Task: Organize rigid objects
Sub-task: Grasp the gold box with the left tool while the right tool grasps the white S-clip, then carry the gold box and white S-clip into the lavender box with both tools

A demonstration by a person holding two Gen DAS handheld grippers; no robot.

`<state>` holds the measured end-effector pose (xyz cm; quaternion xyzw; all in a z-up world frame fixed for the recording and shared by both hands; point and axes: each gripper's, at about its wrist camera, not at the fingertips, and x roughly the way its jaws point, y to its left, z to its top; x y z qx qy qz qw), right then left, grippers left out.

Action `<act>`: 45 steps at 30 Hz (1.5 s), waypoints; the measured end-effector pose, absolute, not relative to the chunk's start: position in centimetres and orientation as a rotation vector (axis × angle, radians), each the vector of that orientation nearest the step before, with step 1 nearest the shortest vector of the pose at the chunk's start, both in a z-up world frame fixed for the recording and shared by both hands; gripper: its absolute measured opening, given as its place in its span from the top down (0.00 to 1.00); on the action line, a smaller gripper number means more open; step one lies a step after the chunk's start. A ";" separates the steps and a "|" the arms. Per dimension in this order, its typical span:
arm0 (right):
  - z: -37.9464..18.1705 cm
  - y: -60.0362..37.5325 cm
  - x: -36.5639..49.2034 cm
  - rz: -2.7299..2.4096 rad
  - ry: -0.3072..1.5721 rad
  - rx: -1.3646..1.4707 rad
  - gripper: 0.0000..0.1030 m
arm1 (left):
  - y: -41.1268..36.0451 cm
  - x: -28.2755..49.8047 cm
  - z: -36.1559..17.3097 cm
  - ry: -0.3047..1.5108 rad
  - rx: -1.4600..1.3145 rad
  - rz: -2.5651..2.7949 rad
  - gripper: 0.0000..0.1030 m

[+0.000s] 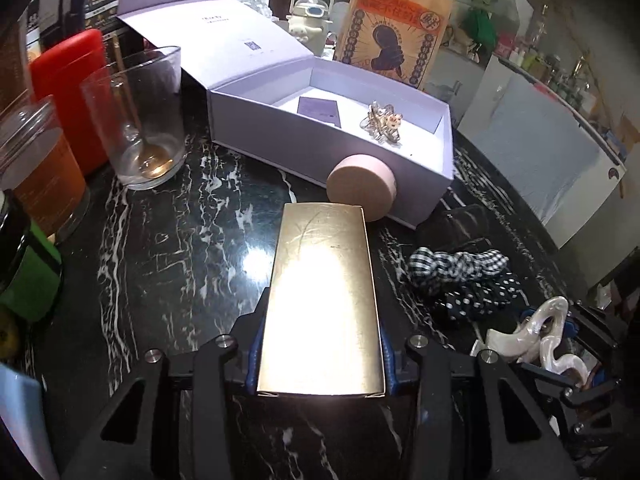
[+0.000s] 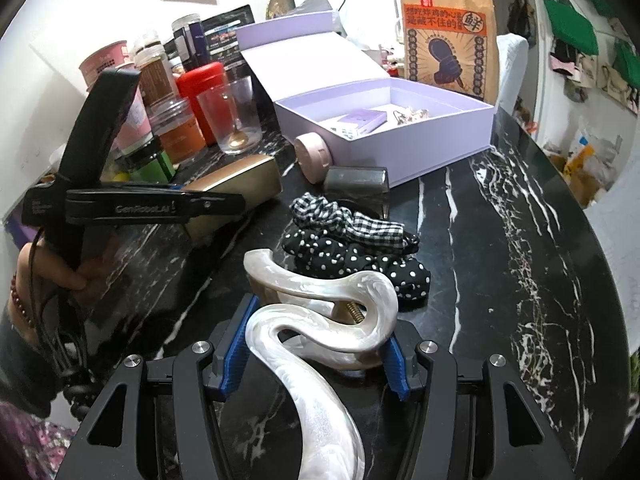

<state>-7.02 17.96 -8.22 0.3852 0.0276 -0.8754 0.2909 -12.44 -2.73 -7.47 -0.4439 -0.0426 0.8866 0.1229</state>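
Observation:
My left gripper (image 1: pixel 320 364) is shut on a long gold box (image 1: pixel 322 300), held above the black marble table; it also shows in the right wrist view (image 2: pixel 236 188). My right gripper (image 2: pixel 316 354) is shut on a pearly white hair claw (image 2: pixel 320 308), seen too in the left wrist view (image 1: pixel 536 336). An open lilac box (image 1: pixel 404 176) holds a purple card (image 1: pixel 318 109) and a small clear clip (image 1: pixel 382 120). A round pink case (image 1: pixel 362 186) leans on its front wall. A grey block (image 2: pixel 356 182) lies beside that case.
Checked and dotted scrunchies (image 2: pixel 352 240) lie ahead of the right gripper. A glass tumbler (image 1: pixel 140 120), a red tin (image 1: pixel 72 92) and jars (image 1: pixel 36 168) stand at the left. A printed paper bag (image 2: pixel 448 40) stands behind the box. The table edge (image 2: pixel 592 280) curves on the right.

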 end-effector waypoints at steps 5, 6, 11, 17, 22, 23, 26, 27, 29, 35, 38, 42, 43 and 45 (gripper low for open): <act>-7.3 18.1 -6.0 -2.338 0.061 0.986 0.46 | -2.4 -10.8 -6.5 -0.139 -1.263 2.590 0.58; -6.9 18.1 -5.7 -2.342 0.063 0.972 0.46 | -2.3 -10.5 -6.3 -0.138 -1.256 2.591 0.58; -5.8 18.4 -4.6 -2.351 0.057 0.928 0.46 | -1.7 -8.9 -5.0 -0.143 -1.218 2.619 0.58; -4.0 18.9 -4.1 -2.356 0.033 0.871 0.46 | -1.1 -7.8 -3.2 -0.147 -1.189 2.652 0.58; -3.0 18.9 -4.6 -2.354 0.023 0.869 0.46 | -1.0 -7.5 -2.0 -0.159 -1.170 2.662 0.58; -2.9 18.9 -4.8 -2.354 0.022 0.868 0.46 | -0.9 -7.7 -1.7 -0.158 -1.166 2.665 0.58; -2.4 18.9 -5.3 -2.361 0.024 0.863 0.46 | -0.7 -8.0 -1.1 -0.151 -1.158 2.671 0.58; -2.3 19.0 -5.5 -2.365 0.026 0.862 0.46 | -0.7 -8.1 -0.9 -0.148 -1.154 2.671 0.58; -2.1 19.1 -6.1 -2.369 0.025 0.863 0.46 | -0.5 -8.5 -0.4 -0.137 -1.145 2.674 0.58; -1.2 19.4 -8.4 -2.391 0.023 0.861 0.46 | -0.2 -10.1 0.7 -0.117 -1.121 2.672 0.58; -0.8 19.3 -9.4 -2.405 0.037 0.846 0.46 | -0.2 -11.0 1.4 -0.088 -1.104 2.686 0.58; -0.3 18.9 -11.1 -2.420 0.061 0.841 0.46 | -0.2 -12.3 1.9 -0.074 -1.101 2.688 0.58; -0.2 18.8 -11.5 -2.419 0.068 0.841 0.46 | -0.2 -12.7 1.9 -0.081 -1.100 2.686 0.58; -0.1 18.5 -12.5 -2.426 0.086 0.840 0.46 | -0.3 -13.5 1.8 -0.093 -1.103 2.683 0.58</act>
